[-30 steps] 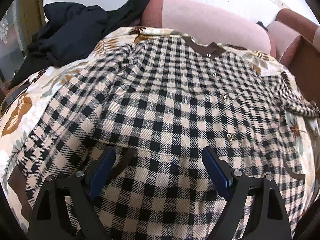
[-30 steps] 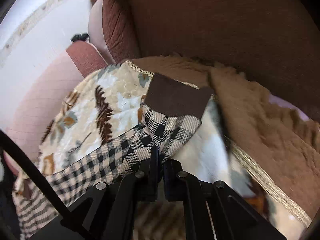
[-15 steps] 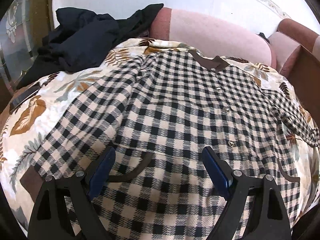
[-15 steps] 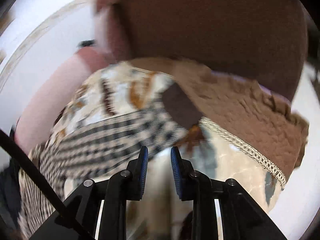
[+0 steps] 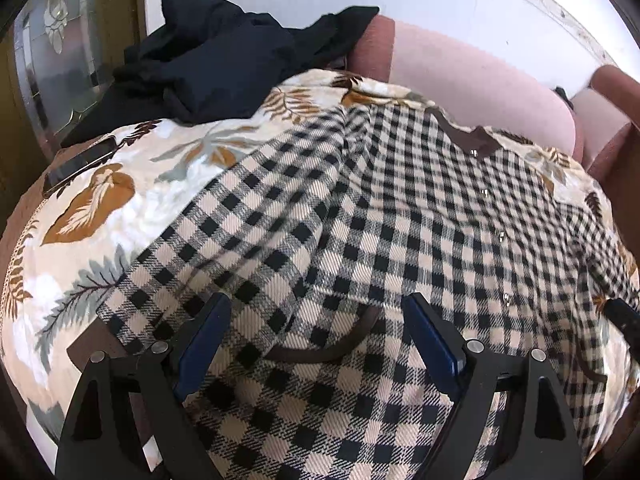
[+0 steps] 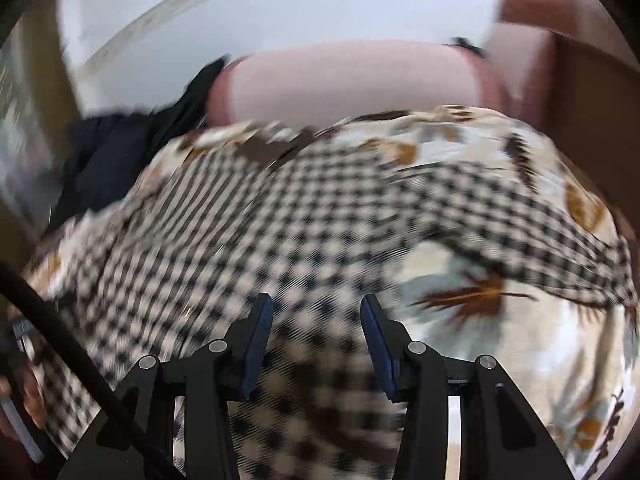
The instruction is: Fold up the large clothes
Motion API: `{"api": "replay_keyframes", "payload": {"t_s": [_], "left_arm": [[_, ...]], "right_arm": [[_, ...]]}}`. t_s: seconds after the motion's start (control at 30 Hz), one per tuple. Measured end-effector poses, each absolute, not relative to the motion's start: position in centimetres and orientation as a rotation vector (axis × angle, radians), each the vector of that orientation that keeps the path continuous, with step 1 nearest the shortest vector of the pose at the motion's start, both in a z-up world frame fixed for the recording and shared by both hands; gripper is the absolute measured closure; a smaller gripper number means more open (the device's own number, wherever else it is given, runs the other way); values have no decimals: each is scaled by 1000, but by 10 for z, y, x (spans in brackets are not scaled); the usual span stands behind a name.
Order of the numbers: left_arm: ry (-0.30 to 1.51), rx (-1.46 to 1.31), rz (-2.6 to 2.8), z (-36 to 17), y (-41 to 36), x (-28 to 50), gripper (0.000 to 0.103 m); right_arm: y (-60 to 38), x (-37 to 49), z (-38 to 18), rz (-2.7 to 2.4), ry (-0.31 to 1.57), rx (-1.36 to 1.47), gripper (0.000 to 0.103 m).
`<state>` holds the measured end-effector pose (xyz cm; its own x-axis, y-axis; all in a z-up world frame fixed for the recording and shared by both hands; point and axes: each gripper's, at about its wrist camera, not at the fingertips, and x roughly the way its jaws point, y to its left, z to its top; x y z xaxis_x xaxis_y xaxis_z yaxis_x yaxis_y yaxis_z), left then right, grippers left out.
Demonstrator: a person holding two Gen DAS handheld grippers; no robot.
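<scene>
Claw positions first: the left claw (image 5: 316, 336) hangs with jaws wide apart above the lower front of the checked shirt (image 5: 400, 216), gripping nothing. The right claw (image 6: 316, 332) has just been opening; its jaws stand apart with no cloth between them, over the shirt's lower right part. The shirt lies spread front-up on a leaf-print blanket (image 5: 100, 200) over a pink sofa (image 5: 460, 72), the right sleeve (image 6: 540, 232) stretched outward. For a clean fold, pinch a sleeve cuff or side seam with each claw, then carry it across the front, keeping the fabric taut.
</scene>
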<state>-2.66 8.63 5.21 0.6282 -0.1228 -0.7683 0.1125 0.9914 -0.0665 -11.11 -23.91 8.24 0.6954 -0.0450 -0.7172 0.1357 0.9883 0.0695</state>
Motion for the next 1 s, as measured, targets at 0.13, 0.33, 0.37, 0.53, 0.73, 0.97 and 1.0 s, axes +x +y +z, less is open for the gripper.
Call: {"api": "replay_keyframes", "payload": {"t_s": [0.13,0.33,0.37,0.53,0.73,0.97,1.0], "left_arm": [[882,44,-161,50,73,-34,16],[900,83,-214,48,52,-43,16],[901,89,-222,48,48,-44,16],[900,118,-234,47,34,-46,16],[910,146,-227,42,28,-43,16],[908,172,-227,39,25,-43,16],[907,173,-227,39,24,-44,16]], "right_arm": [[-218,-100,66,-79,822,49,53],[-219,-100,50,-94,856,53,53],[-222,-99,49,-100,859,61,52],[-230,-98,47,-124,851,91,47],[-232,-96,44,-144,855,97,46],[-232,-95,42,-155,854,96,45],[-232,-96,42,-154,852,94,44]]}}
